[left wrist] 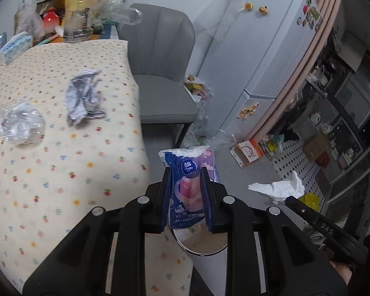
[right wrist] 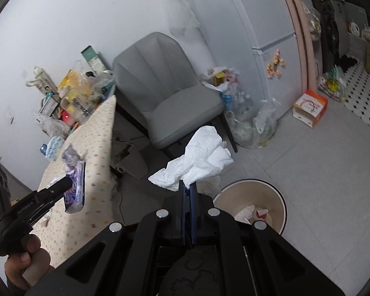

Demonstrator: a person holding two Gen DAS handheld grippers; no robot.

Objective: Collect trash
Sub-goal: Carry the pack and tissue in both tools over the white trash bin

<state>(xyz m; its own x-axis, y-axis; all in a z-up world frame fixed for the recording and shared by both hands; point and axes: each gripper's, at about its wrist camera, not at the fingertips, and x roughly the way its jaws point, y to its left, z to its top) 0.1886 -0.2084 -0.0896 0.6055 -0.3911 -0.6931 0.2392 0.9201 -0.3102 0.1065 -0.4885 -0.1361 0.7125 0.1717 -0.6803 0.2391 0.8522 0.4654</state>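
Two catches: left gripper point(left wrist: 185, 185) jaws clamp a blue-pink tissue packet point(left wrist: 188, 172); right gripper point(right wrist: 188, 188) jaws pinch crumpled white tissue point(right wrist: 204, 157).

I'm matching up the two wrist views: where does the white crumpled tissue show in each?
Left wrist: white tissue, lower right, at the right gripper's tip.
Right wrist: centre, pinched in that gripper's shut jaws.
Shared landmark: grey chair.

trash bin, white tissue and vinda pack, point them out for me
trash bin point(right wrist: 282, 203), right wrist view, on its right rim
white tissue point(right wrist: 204, 157), right wrist view, middle of the crumpled wad
vinda pack point(left wrist: 188, 185), left wrist view, printed front between the pads
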